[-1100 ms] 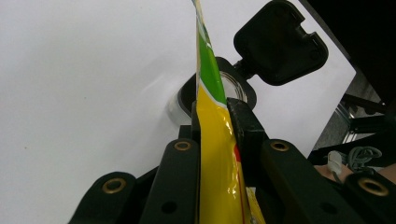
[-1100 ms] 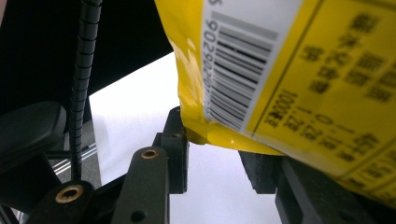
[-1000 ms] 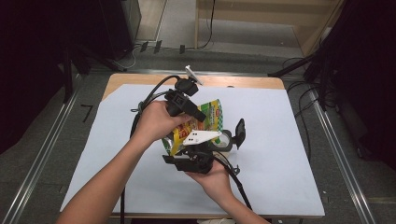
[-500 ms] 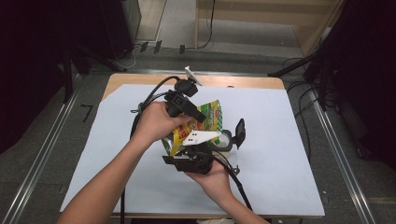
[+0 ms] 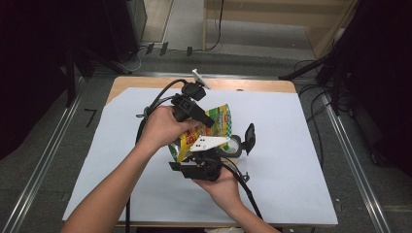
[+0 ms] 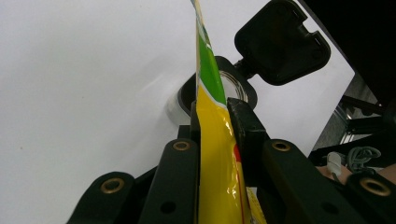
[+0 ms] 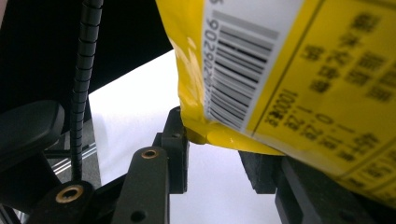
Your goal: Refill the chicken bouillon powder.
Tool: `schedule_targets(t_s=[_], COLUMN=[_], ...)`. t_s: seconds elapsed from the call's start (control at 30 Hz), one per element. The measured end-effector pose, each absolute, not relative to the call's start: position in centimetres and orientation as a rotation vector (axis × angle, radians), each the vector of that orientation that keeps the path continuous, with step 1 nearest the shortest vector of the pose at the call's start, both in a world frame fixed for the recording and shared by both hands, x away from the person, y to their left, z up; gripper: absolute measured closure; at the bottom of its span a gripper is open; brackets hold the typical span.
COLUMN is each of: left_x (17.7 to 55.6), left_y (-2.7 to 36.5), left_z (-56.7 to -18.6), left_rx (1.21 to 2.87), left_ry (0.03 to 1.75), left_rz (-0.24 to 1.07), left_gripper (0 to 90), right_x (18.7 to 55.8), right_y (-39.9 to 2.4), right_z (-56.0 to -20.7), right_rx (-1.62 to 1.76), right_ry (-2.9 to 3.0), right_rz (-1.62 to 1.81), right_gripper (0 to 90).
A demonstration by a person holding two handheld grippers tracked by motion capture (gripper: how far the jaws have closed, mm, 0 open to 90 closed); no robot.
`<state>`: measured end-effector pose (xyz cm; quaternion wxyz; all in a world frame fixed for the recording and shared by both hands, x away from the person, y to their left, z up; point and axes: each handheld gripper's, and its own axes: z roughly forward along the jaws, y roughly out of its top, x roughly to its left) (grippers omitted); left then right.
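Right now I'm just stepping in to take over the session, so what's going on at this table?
A person is working a yellow and green snack bag with a handheld gripper in each hand, above the white table cover. The left gripper is clamped on the bag's thin edge. The right gripper has the bag's bottom corner between its jaws, but whether the pads press on it can't be told. Just beyond the bag sits a clear jar with its black hinged lid flipped open.

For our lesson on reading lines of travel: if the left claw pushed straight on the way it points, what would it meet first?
Probably the open jar with its black hinged lid, just beyond the yellow pouch the left claw grips; depth is uncertain.
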<state>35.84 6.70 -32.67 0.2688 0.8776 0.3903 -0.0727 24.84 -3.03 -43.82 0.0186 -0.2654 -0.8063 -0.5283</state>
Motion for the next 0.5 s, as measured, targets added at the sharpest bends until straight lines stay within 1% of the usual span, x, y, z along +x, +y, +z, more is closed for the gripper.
schedule_targets(t_s=[0.5], left_x=[35.89], left_y=[6.62], left_z=[-32.71], left_rx=[2.362], left_ry=[1.055], left_rz=[-0.199], left_gripper=[81.7], right_x=[24.78], right_y=[-3.05], right_z=[-43.74], right_rx=[-0.825], right_ry=[-2.499], right_rz=[-1.642], right_gripper=[66.4])
